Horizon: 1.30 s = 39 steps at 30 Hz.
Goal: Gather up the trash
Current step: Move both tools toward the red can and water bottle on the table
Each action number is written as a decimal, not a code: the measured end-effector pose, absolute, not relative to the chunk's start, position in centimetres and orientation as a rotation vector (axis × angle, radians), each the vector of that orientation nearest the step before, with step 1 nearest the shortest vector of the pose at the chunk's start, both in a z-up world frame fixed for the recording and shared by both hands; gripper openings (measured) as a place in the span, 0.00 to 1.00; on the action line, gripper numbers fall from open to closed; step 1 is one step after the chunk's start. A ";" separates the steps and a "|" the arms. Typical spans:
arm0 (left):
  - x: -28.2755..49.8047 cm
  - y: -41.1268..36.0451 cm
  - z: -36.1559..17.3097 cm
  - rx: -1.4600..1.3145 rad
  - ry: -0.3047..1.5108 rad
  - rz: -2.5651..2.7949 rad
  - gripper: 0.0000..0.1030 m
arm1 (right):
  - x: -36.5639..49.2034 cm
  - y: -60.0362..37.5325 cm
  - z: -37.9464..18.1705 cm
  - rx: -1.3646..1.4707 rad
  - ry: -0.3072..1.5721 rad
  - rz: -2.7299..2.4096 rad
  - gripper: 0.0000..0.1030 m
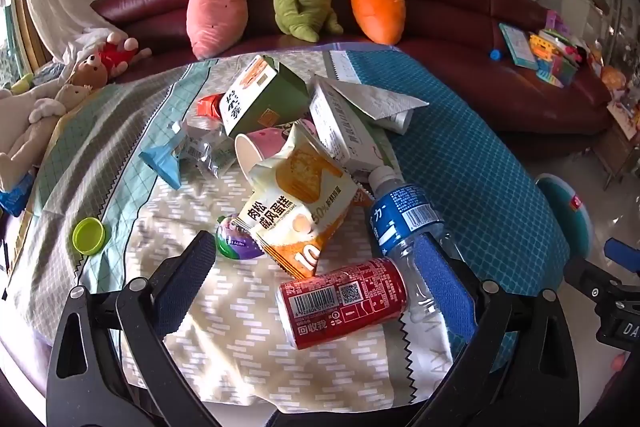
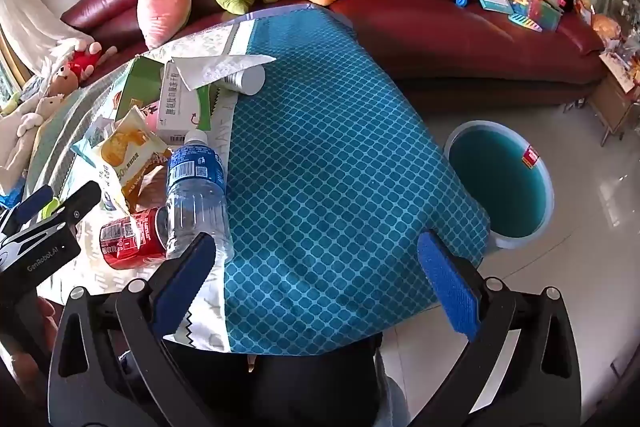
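Observation:
A pile of trash lies on the cloth-covered table (image 1: 240, 339). Nearest is a red can (image 1: 344, 301) on its side, then a clear bottle with a blue label (image 1: 404, 215) and a yellow snack bag (image 1: 296, 199). Farther back are a paper cup (image 1: 256, 151), a green carton (image 1: 260, 95), a white box (image 1: 344, 131) and a tissue (image 1: 376, 99). My left gripper (image 1: 314, 245) hangs open above the can, which lies between its pads without touching them. My right gripper (image 2: 316, 241) is open over the blue cloth (image 2: 340, 147), right of the bottle (image 2: 196, 195), holding nothing.
A teal bin (image 2: 500, 183) stands on the tiled floor right of the table. A lime cap (image 1: 89, 235), a purple wrapper (image 1: 236, 243) and a blue wrapper (image 1: 164, 159) lie on the left. A red sofa (image 2: 440, 27) with plush toys runs behind.

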State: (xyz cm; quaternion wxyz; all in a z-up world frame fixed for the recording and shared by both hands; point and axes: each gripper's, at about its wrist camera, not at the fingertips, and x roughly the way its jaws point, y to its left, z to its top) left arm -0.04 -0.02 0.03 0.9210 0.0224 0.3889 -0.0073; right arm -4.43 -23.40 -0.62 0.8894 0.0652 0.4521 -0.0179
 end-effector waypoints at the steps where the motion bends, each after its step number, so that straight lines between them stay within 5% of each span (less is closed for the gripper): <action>1: 0.0 0.0 0.0 0.044 0.801 -0.016 0.96 | -4.3 -23.3 -0.7 0.130 0.955 -0.036 0.94; 39: -0.1 1.8 1.3 -0.006 0.791 -0.056 0.96 | -3.1 -23.5 1.2 0.085 0.926 -0.016 0.94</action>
